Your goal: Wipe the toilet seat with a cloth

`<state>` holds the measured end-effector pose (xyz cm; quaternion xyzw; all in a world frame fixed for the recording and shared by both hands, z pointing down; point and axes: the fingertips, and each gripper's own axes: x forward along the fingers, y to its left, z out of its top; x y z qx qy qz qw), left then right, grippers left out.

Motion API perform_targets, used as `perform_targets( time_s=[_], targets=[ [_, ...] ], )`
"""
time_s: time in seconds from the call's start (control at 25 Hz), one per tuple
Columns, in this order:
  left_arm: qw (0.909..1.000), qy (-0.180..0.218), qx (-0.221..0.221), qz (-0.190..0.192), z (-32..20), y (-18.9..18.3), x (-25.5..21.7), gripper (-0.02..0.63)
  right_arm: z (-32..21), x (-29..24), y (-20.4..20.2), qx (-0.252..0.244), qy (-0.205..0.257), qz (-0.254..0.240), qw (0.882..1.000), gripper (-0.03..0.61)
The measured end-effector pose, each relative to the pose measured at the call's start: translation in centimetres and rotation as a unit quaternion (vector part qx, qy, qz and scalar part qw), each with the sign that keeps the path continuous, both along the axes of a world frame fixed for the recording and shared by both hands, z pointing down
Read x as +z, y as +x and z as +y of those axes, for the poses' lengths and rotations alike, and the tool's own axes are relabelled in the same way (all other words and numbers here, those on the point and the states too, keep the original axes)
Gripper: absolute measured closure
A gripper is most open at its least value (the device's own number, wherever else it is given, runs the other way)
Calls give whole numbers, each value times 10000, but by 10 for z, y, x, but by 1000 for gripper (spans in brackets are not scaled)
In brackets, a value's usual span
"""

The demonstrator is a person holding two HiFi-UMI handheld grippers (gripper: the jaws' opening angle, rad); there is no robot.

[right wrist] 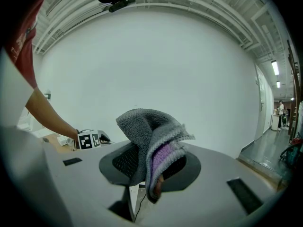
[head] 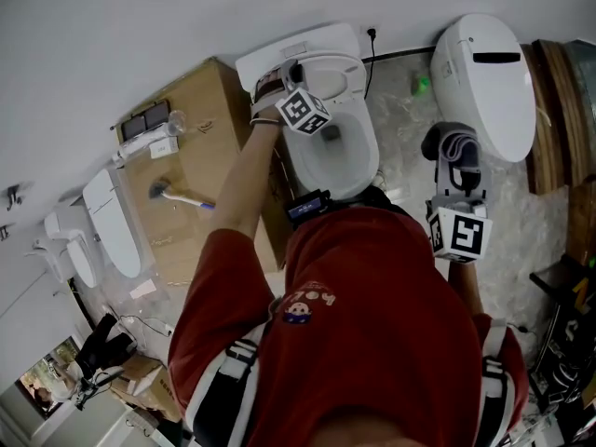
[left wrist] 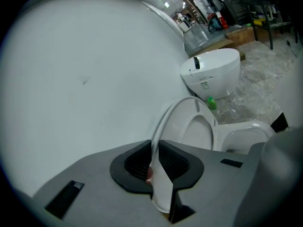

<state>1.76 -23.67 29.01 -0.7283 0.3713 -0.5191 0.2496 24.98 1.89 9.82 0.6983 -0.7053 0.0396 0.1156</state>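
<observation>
Toilet seat [head: 340, 75] is standing raised over its bowl [head: 333, 152] against the white wall [head: 112, 35] in the head view, with a cardboard box [head: 200, 147] beside it on the pale floor [head: 410, 119]. The person's left arm is stretching toward it.

Seen from the left gripper view, the left gripper [left wrist: 155, 167] is pinching the seat's thin white edge between narrowly set jaws.

Seen from the right gripper view, the right gripper [right wrist: 150, 169] is clamping a folded grey cloth [right wrist: 147, 136], pointing roughly level at the wall.
</observation>
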Motion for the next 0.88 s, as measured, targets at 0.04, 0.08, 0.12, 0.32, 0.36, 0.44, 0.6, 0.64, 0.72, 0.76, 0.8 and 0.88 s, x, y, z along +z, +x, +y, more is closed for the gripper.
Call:
perform_targets(
  time_s=[0.04,0.08,0.12,0.32,0.36,0.44,0.6,0.64,0.72,0.76,0.8,0.88],
  targets=[
    [10000,-2,-1,3,1,0,0,557,-1,-1,-2,-24,10,-2,10000,477],
    [10000,-3,-1,6,1,-1,1,557,-2,-1,-4,-48,28,-3,10000,477],
    [10000,0,2,11,1,0,1,557,-4,-2,-5,-75,52,-4,10000,477],
    [10000,-52,21,18,21,3,1,557,0,-4,-12,-324,14,-18,9995,477],
    [10000,-88,14,22,27,2,2,557,1,-4,-15,-394,-14,-27,9992,477],
    [9999,-149,12,61,38,4,3,557,3,-3,-21,-533,-57,-36,9986,477],
    [9996,-221,81,158,64,8,4,557,2,2,-36,-840,-120,-38,9964,477],
    [9995,-234,107,176,71,9,5,557,1,2,-41,-925,-134,-37,9956,477],
    [9993,-290,169,177,84,10,6,557,-1,3,-51,-1091,-154,-32,9939,477],
    [9990,-351,210,159,92,10,8,557,-1,4,-56,-1165,-164,-30,9931,477],
    [9986,-432,258,136,100,10,10,557,-2,4,-61,-1232,-176,-30,9922,477],
    [9974,-614,362,89,118,10,14,557,-3,6,-69,-1354,-203,-31,9906,477]
  ],
)
